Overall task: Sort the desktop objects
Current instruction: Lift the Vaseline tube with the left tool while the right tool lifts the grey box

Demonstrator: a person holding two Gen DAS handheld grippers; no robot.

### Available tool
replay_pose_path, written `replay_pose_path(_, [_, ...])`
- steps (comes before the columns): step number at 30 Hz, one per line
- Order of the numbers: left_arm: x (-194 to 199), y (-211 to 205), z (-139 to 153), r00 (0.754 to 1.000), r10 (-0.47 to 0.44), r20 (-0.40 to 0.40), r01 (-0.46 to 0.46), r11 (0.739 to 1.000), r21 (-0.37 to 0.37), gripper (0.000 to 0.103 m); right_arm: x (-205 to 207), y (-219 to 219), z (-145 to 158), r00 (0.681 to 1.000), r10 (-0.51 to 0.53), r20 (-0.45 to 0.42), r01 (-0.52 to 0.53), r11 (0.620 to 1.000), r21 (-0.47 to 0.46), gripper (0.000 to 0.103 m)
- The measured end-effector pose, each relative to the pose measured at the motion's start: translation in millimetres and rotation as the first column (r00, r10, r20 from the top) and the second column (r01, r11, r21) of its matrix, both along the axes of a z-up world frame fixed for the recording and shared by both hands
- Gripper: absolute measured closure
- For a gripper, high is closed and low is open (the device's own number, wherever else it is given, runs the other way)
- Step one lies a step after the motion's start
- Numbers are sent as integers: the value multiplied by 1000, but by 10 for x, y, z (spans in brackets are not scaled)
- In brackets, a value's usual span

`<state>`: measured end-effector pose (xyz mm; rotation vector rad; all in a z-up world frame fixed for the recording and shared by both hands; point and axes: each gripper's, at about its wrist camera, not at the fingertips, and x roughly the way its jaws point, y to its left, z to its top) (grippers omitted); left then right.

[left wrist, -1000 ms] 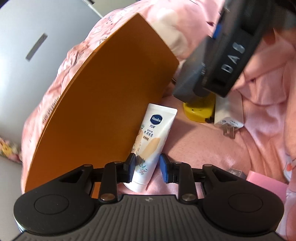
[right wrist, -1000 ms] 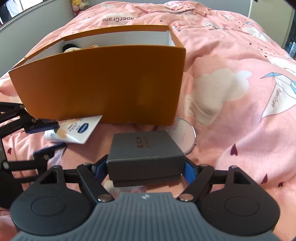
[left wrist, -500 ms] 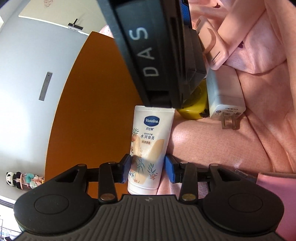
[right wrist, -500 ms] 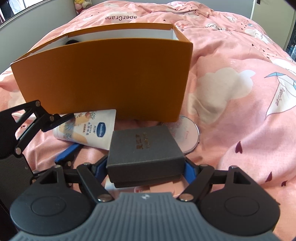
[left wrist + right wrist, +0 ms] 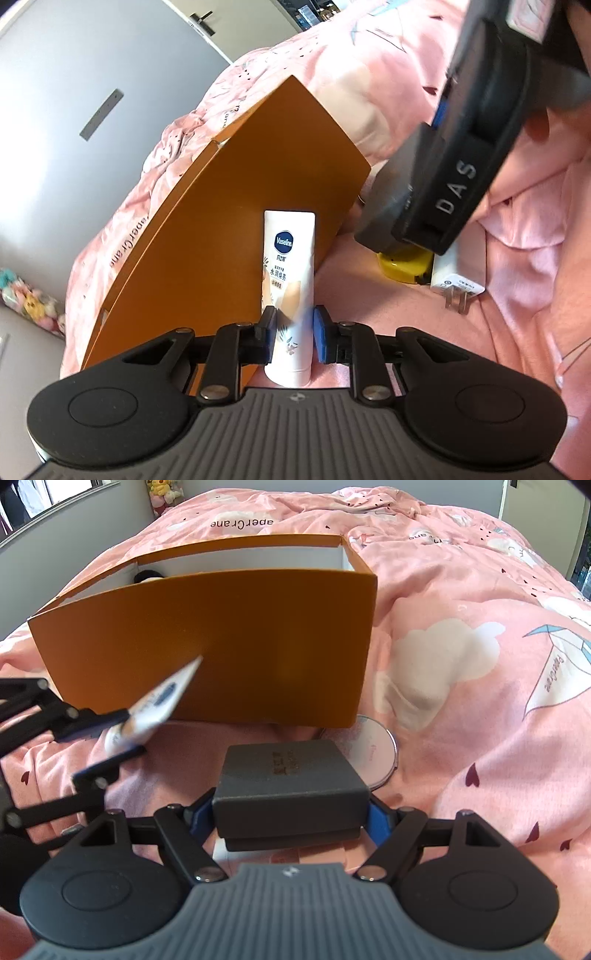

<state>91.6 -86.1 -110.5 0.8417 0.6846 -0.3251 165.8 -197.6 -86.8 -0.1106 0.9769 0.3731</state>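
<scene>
A white Vaseline hand cream tube stands between the blue pads of my left gripper. The jaws are closing and both pads press on its lower end. In the right wrist view the tube is tilted up off the bed, in front of the orange box, with the left gripper at the left edge. My right gripper is shut on a dark grey square box, held just above the pink quilt. That grey box also shows in the left wrist view.
The orange box is open-topped, with a dark item in its far left corner. A round pink mirror lies by its right corner. A yellow object and a white charger plug lie under the right gripper.
The left jaws widened around the tube, then closed on it, and the tube's far end has come up off the bed. The right gripper and grey box have not moved.
</scene>
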Motion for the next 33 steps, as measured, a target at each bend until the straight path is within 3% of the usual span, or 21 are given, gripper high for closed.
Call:
replay_pose_path(4, [58, 62, 163, 997, 64, -46, -67, 995, -79, 77, 21, -29, -11, 1000, -2, -12, 2, 1000, 16, 23])
replay_pose_path(8, [123, 107, 201, 990, 132, -53, -138, 982, -132, 63, 25, -28, -30, 1000, 1, -26, 0, 1000, 18, 23])
replay_pose_path(10, [134, 51, 177, 988, 153, -23, -154, 981, -119, 52, 28, -14, -43, 1000, 7, -29, -6, 1000, 15, 23])
replay_pose_path(18, [215, -260, -82, 978, 111, 175, -117, 993, 24, 51, 58, 13, -96, 999, 33, -37, -32, 999, 28, 23])
replay_pose_path(23, [224, -248, -76, 979, 101, 176, -106, 994, 20, 56, 69, -3, -99, 999, 32, -36, -30, 999, 45, 24])
replay_pose_path(26, [224, -227, -8, 982, 105, 157, -105, 994, -7, 72, 57, -25, -64, 999, 27, -26, -25, 998, 59, 24])
replay_pose_path(27, [218, -208, 33, 984, 109, 143, -106, 994, -24, 82, 56, -36, -52, 999, 26, -25, -24, 998, 65, 24])
replay_pose_path(33, [342, -95, 277, 988, 140, 68, -128, 980, -155, 84, 44, -67, 50, 1000, 21, 4, -22, 997, 72, 24])
